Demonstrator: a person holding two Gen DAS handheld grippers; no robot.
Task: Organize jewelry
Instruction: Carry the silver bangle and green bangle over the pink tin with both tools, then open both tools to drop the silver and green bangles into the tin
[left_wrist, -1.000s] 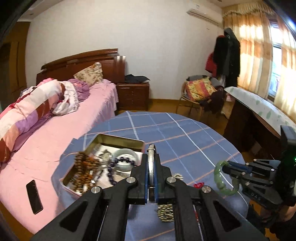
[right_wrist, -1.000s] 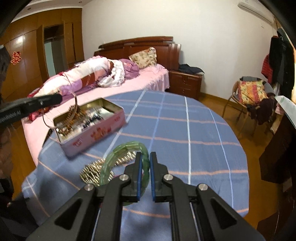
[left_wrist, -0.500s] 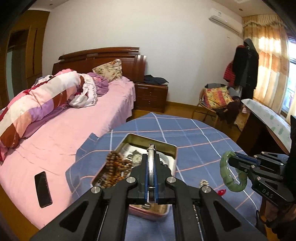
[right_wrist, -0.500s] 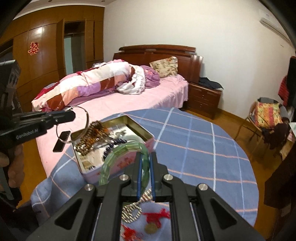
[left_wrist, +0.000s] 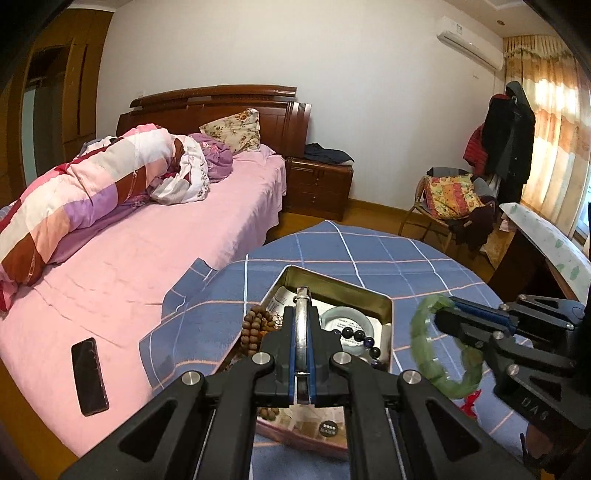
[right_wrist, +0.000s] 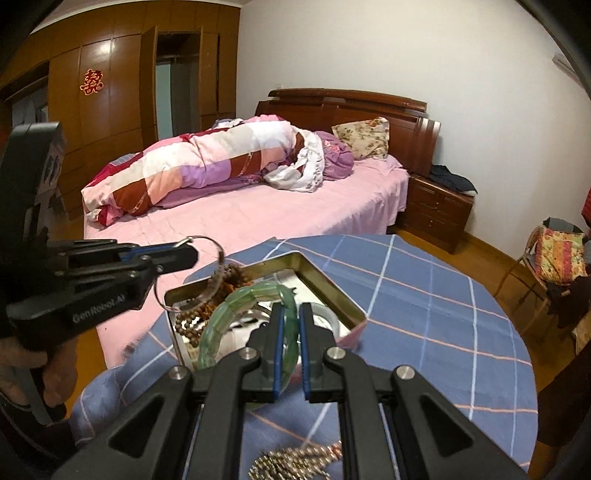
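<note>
Two tools are hovering over the tin box (left_wrist: 386, 306) at lower centre. I am keeping the left tool (left_wrist: 302, 354) clamped tight on a thin silver bangle (left_wrist: 301, 321), and the right tool (right_wrist: 290, 354) closed on a green jade bracelet (right_wrist: 251, 299). Both pieces are hanging above the box, which is sitting on the blue checked surface (right_wrist: 424, 314).

Blurred: green bangle (left_wrist: 428, 347) in left view, its lower arc hidden behind right gripper (left_wrist: 448, 321). Hidden behind left gripper (left_wrist: 302, 343): near part of tin (left_wrist: 384, 314) and most of its contents. Cut off by bottom edge in right view: gold chain (right_wrist: 295, 461), smeared. Too small to read: label on tin's front wall. Mostly out of frame: hand (right_wrist: 55, 376) under left gripper.
</note>
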